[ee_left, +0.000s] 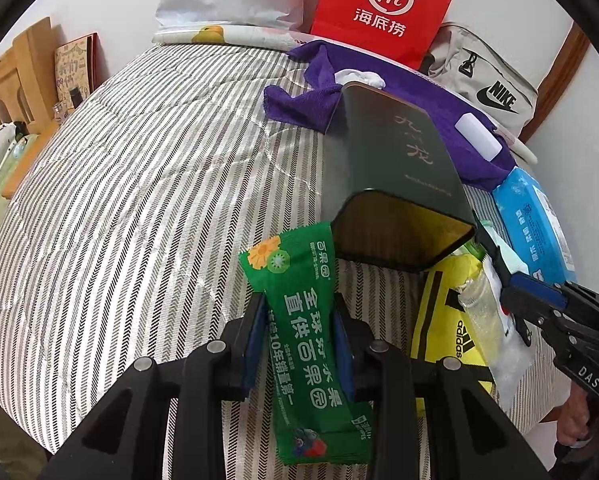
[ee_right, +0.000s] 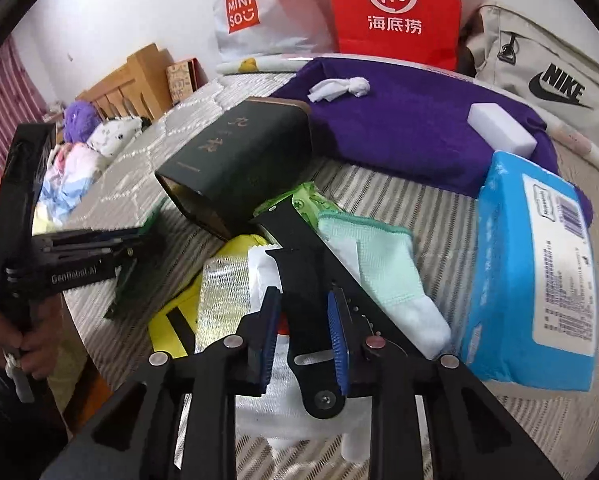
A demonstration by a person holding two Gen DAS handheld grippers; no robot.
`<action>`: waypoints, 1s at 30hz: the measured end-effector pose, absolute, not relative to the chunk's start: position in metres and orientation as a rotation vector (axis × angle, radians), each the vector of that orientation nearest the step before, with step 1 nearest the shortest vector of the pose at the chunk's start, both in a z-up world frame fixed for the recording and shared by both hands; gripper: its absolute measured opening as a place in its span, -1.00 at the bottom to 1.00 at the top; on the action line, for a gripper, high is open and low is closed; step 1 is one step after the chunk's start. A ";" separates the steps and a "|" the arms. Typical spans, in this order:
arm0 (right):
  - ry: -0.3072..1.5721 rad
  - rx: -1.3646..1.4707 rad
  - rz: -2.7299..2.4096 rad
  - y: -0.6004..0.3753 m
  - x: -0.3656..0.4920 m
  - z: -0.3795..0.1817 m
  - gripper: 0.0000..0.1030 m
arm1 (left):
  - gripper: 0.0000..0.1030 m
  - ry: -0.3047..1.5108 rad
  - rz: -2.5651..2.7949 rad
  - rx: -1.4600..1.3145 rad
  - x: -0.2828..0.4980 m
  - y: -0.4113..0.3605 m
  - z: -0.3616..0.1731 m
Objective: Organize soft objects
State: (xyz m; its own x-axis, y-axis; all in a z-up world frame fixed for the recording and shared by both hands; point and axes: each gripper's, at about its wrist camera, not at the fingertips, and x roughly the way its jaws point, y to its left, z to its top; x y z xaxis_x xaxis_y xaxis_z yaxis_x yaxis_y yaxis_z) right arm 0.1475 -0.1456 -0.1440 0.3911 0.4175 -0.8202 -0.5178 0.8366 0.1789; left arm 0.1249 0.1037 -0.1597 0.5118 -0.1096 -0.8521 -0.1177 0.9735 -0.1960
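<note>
My left gripper [ee_left: 299,300] is shut on a green snack packet [ee_left: 311,344], which stands upright between its blue pads just in front of a dark green tin [ee_left: 395,184]. The tin lies on its side with its open mouth toward me. My right gripper [ee_right: 303,296] is shut on a long flat black object [ee_right: 299,264] that reaches toward the tin [ee_right: 239,160]. Under it lie a mint cloth [ee_right: 379,256], a clear packet [ee_right: 223,288] and a yellow Adidas bag [ee_left: 451,320]. The right gripper [ee_left: 531,292] also shows in the left wrist view.
All this lies on a striped bed cover [ee_left: 139,200]. A purple towel [ee_right: 399,120] bears a white block [ee_right: 499,128] and a crumpled tissue [ee_right: 339,88]. A blue tissue pack [ee_right: 539,280] lies at the right. Red bag [ee_right: 395,8], Miniso bag [ee_right: 255,12] and Nike bag [ee_right: 547,80] stand behind.
</note>
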 end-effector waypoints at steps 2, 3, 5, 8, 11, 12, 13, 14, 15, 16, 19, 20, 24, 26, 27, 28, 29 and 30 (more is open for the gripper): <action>1.005 -0.102 0.605 -0.145 0.151 -0.148 -0.53 | -0.40 1.031 0.008 -0.244 0.125 0.103 -0.160; 0.997 -0.098 0.609 -0.145 0.151 -0.148 -0.57 | -0.40 1.026 0.004 -0.238 0.124 0.102 -0.160; 0.972 -0.094 0.611 -0.149 0.149 -0.145 -0.59 | -0.42 1.021 0.005 -0.227 0.124 0.101 -0.160; 0.939 -0.066 0.611 -0.157 0.142 -0.132 -0.59 | -0.44 1.023 0.002 -0.243 0.122 0.102 -0.160; 0.911 -0.050 0.606 -0.167 0.129 -0.120 -0.59 | -0.45 1.028 0.009 -0.240 0.119 0.101 -0.158; 0.908 -0.046 0.602 -0.171 0.126 -0.118 -0.59 | -0.45 1.027 0.010 -0.235 0.118 0.099 -0.157; 0.906 -0.039 0.597 -0.177 0.121 -0.115 -0.59 | -0.45 1.026 0.011 -0.231 0.117 0.098 -0.156; 0.902 -0.032 0.590 -0.182 0.116 -0.114 -0.59 | -0.45 1.025 0.010 -0.230 0.115 0.097 -0.155; 0.899 -0.026 0.577 -0.189 0.110 -0.112 -0.59 | -0.45 1.023 0.009 -0.231 0.114 0.095 -0.155; 0.898 -0.028 0.567 -0.194 0.107 -0.111 -0.59 | -0.45 1.020 0.007 -0.232 0.112 0.094 -0.154; 0.901 -0.038 0.515 -0.212 0.093 -0.114 -0.60 | -0.45 1.015 0.005 -0.221 0.109 0.088 -0.153; 0.906 -0.037 0.501 -0.218 0.089 -0.117 -0.61 | -0.46 1.016 0.006 -0.220 0.108 0.087 -0.154; 0.936 0.005 0.447 -0.248 0.081 -0.128 -0.93 | -0.46 1.008 -0.002 -0.215 0.104 0.080 -0.153; 0.948 0.039 0.424 -0.259 0.081 -0.133 -0.92 | -0.46 1.009 -0.001 -0.206 0.104 0.077 -0.153; 0.951 0.050 0.413 -0.265 0.082 -0.138 -0.92 | -0.46 1.015 0.000 -0.200 0.104 0.075 -0.154; 0.957 0.049 0.404 -0.267 0.083 -0.141 -0.92 | -0.46 1.019 0.000 -0.194 0.104 0.073 -0.155; 0.962 0.048 0.394 -0.269 0.083 -0.145 -0.92 | -0.46 1.022 0.000 -0.191 0.104 0.072 -0.155; 0.963 0.062 0.395 -0.272 0.085 -0.148 -0.92 | -0.46 1.025 0.001 -0.189 0.104 0.071 -0.155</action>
